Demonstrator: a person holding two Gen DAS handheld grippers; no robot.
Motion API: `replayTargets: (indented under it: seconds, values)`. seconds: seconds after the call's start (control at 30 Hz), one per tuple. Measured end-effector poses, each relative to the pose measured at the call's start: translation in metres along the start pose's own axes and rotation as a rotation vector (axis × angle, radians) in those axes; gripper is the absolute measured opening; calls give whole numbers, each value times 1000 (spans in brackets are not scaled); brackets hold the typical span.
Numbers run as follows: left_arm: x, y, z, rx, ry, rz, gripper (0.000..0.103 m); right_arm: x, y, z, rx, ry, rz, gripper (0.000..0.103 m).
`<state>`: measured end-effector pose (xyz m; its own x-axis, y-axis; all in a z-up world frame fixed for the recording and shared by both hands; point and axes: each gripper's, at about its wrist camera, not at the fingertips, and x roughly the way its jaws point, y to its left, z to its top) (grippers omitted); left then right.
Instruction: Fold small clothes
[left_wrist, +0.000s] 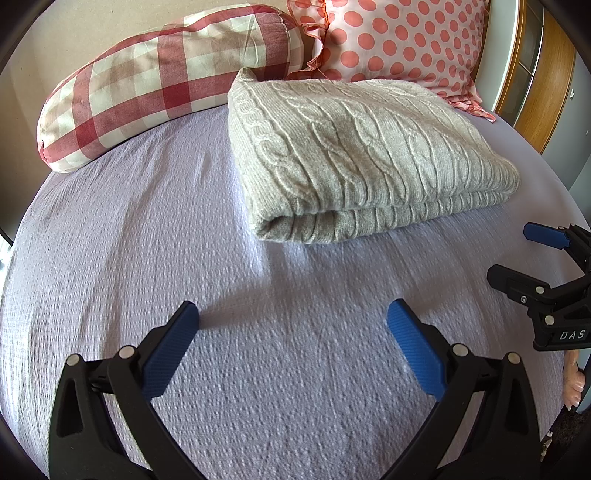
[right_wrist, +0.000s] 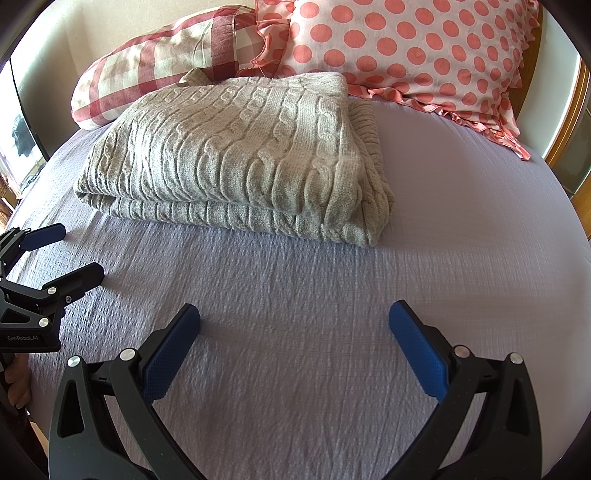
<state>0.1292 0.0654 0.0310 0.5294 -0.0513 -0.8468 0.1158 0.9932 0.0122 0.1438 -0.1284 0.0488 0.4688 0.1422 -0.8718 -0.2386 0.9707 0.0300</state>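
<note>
A beige cable-knit sweater (left_wrist: 362, 155) lies folded into a thick rectangle on the lilac bedspread (left_wrist: 184, 229); it also shows in the right wrist view (right_wrist: 240, 158). My left gripper (left_wrist: 293, 314) is open and empty, hovering over bare bedspread in front of the sweater. My right gripper (right_wrist: 293, 314) is open and empty too, in front of the sweater's near edge. Each gripper shows in the other's view: the right one at the right edge (left_wrist: 513, 251), the left one at the left edge (right_wrist: 77, 251), both with jaws apart.
A red-and-cream checked bolster pillow (left_wrist: 159, 81) and a pink polka-dot pillow (left_wrist: 399, 40) lie behind the sweater against the wall. A wooden bed frame (left_wrist: 546, 92) runs along the right. The bedspread (right_wrist: 461, 206) stretches to the right of the sweater.
</note>
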Motion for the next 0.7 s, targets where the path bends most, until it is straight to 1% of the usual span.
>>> replayTargets:
  seconds: [0.7]
  values:
    - [0,-2,0,7,1,-4,101,0,0,0,0,0,0,102]
